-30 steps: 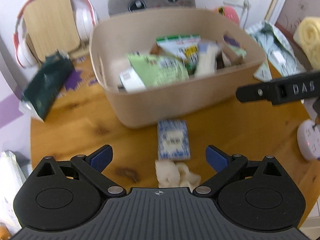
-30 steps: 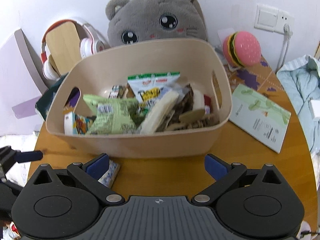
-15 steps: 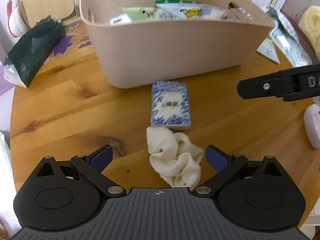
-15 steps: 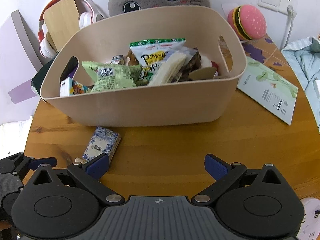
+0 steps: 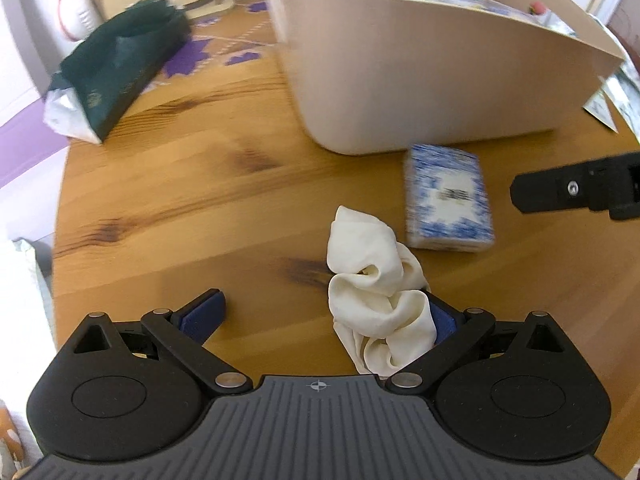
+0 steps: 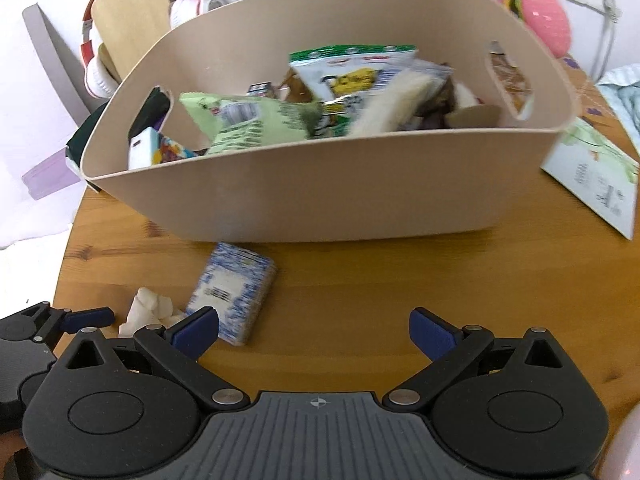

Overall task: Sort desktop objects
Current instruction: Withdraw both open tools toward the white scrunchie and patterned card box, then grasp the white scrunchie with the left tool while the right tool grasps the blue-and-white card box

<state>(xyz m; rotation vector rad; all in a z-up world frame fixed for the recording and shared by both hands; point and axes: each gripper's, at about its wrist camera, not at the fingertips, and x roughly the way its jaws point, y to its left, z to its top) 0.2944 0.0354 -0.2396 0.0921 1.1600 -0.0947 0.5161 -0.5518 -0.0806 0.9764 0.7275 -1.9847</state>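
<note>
A crumpled cream scrunchie (image 5: 378, 300) lies on the wooden table (image 5: 200, 208), against the right finger of my open left gripper (image 5: 320, 312); it also shows as the scrunchie (image 6: 150, 312) in the right wrist view. A blue-and-white patterned packet (image 5: 448, 198) lies just beyond it, in front of the beige bin (image 5: 420, 80). The bin (image 6: 320, 196) holds several snack bags. My right gripper (image 6: 314, 332) is open and holds nothing, with the packet (image 6: 234, 292) at its left finger.
A dark green tissue pack (image 5: 116, 76) lies at the far left. Headphones on a wooden stand (image 6: 128, 28), a grey plush toy, a pink burger toy (image 6: 540, 20) and a pale booklet (image 6: 592, 176) surround the bin. The table edge curves close at the left.
My left gripper has moved left and down toward the table, so the scrunchie now sits against its right finger. The right gripper drew back and lower, bringing the packet into view.
</note>
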